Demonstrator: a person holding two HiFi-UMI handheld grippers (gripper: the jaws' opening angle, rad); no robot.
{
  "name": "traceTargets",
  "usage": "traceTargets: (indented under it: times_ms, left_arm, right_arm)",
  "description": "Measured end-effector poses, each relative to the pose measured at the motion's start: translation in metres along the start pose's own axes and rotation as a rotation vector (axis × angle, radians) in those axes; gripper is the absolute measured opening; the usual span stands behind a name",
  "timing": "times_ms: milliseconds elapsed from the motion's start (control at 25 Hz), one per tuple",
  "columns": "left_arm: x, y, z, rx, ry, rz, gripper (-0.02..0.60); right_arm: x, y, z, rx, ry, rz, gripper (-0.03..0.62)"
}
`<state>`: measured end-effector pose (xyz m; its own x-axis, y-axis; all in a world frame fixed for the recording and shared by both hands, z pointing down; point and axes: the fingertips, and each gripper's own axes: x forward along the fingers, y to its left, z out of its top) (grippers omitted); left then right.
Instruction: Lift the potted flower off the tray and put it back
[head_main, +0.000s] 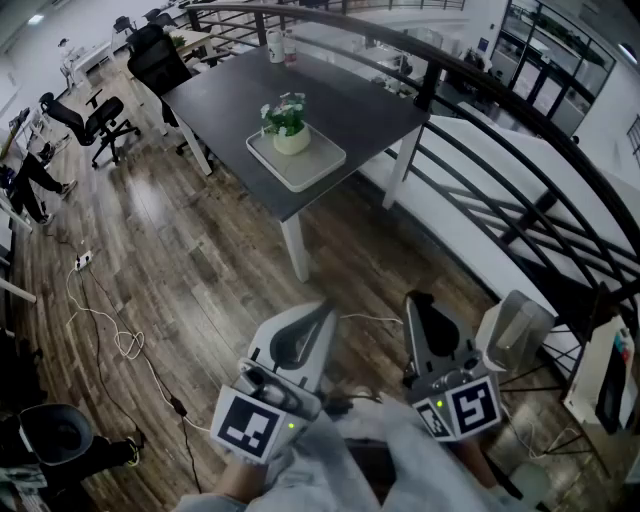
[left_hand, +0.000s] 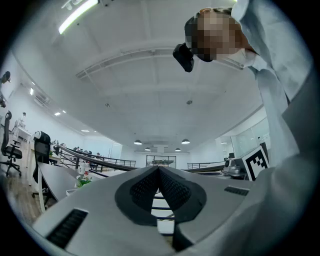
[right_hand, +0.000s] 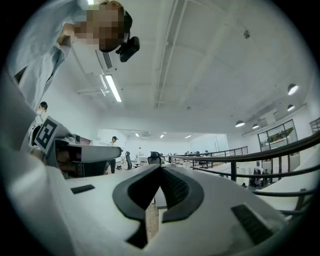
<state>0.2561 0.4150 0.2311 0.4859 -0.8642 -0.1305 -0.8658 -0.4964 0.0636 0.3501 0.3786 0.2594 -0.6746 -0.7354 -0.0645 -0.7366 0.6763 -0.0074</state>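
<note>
The potted flower (head_main: 288, 124), green leaves in a pale pot, stands on the white tray (head_main: 312, 166) near the front edge of the dark table (head_main: 330, 95). Both grippers are held low over the wooden floor, well short of the table. My left gripper (head_main: 327, 306) is shut, its tips meeting with nothing between them. My right gripper (head_main: 414, 298) beside it is also shut and empty. In the left gripper view the flower (left_hand: 83, 180) shows small at the far left, beyond the closed left gripper (left_hand: 159, 169). The right gripper view shows the closed right gripper (right_hand: 160, 168) pointing level across the office.
A dark curved railing (head_main: 520, 185) runs along the right, with a white ledge beside the table. Office chairs (head_main: 95, 120) stand to the left. Cables (head_main: 120, 340) lie on the floor. Bottles (head_main: 280, 45) stand at the table's far end. People stand far off.
</note>
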Motion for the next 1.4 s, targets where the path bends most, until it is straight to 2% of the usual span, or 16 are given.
traceTargets:
  times_ms: [800, 1040, 1400]
  left_arm:
    - [-0.022, 0.014, 0.003, -0.001, -0.001, -0.003, -0.002]
    - [-0.039, 0.026, 0.006, 0.005, -0.003, -0.002, -0.002]
    - [-0.072, 0.051, 0.006, 0.010, -0.003, 0.034, -0.002]
  right_arm:
    - [0.007, 0.025, 0.000, -0.005, 0.001, 0.002, 0.003]
    - [0.012, 0.041, -0.002, 0.011, -0.005, -0.021, 0.003]
    - [0.028, 0.075, -0.008, 0.019, -0.013, 0.003, 0.003]
